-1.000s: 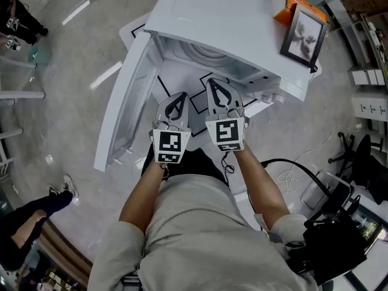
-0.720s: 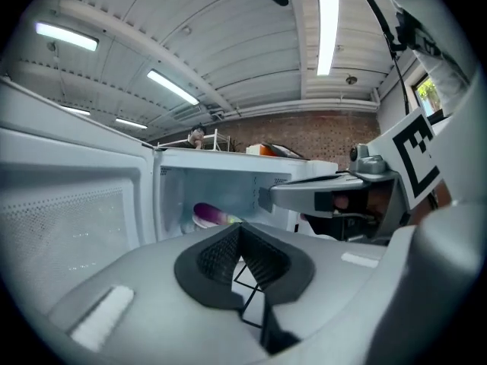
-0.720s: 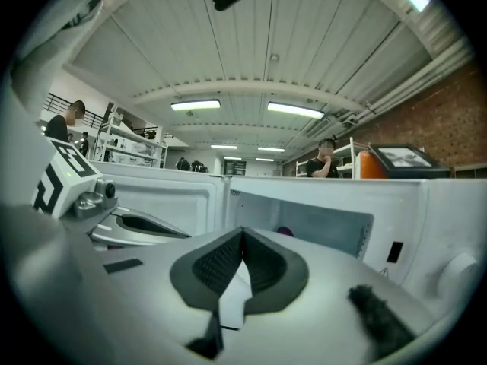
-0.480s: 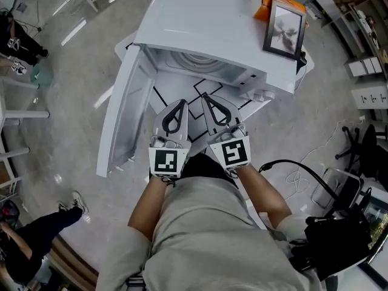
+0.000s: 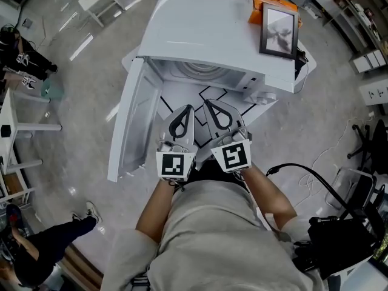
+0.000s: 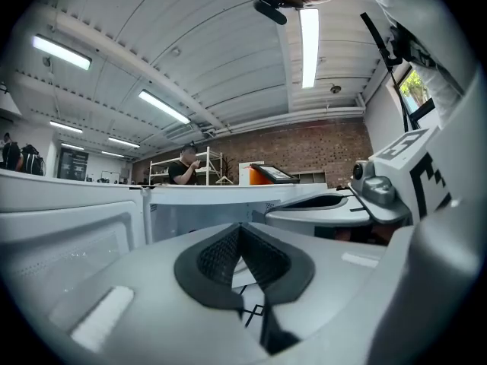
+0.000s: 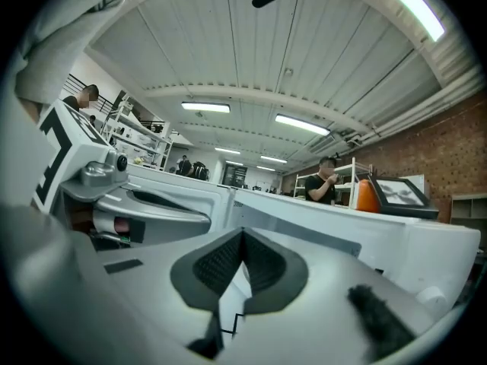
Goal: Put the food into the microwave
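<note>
A white microwave [image 5: 212, 35] stands on a white table with its door [image 5: 130, 126] swung open to the left. A round turntable [image 5: 203, 70] shows inside the cavity. My left gripper [image 5: 188, 109] and right gripper [image 5: 208, 105] are held side by side just in front of the opening, pointing into it. Both are shut with nothing between the jaws. In the left gripper view the left gripper [image 6: 240, 230] has its pads meeting, and the microwave's top edge [image 6: 213, 196] lies ahead. The right gripper [image 7: 243, 234] looks the same in the right gripper view. No food is in view.
A framed picture [image 5: 279, 30] and an orange object [image 5: 267, 2] sit on top of the microwave. A black cable [image 5: 303, 174] and dark equipment [image 5: 339, 241] lie at the right. A person [image 5: 36, 253] stands at the lower left, another [image 6: 185, 166] far behind the microwave.
Both grippers have risen a little in front of the open microwave and stayed side by side and shut. The head view has shifted, so more of the microwave's top shows.
</note>
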The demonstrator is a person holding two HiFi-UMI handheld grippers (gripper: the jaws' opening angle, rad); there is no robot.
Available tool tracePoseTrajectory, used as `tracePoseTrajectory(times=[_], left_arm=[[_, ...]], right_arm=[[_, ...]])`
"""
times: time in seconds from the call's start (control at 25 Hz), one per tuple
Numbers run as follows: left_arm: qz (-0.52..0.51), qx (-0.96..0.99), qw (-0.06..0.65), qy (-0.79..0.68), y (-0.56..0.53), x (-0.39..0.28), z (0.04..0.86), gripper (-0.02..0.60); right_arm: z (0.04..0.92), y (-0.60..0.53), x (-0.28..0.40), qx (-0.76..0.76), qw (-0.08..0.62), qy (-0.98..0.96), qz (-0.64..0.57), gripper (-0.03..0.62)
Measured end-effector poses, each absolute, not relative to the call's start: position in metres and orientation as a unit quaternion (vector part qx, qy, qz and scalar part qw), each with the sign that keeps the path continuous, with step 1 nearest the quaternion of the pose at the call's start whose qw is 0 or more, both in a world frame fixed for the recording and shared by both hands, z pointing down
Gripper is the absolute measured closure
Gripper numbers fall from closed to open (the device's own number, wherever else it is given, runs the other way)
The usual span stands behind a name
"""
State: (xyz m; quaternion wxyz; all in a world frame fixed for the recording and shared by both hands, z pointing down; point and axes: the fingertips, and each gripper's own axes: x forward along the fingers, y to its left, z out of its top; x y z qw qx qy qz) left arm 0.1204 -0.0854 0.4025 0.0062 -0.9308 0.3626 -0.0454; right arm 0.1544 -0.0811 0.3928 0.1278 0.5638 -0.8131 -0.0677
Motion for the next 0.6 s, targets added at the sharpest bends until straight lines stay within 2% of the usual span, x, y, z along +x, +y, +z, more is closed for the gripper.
tracePoseTrajectory(times=[0.6], left_arm=[[-0.062,-0.935,0.004,0.35,-0.0871,0.1217,0.4063,0.574]], right_arm=[[0.3901,-0.0801,0.1547,0.571,0.127,-0.808,-0.071,0.583]])
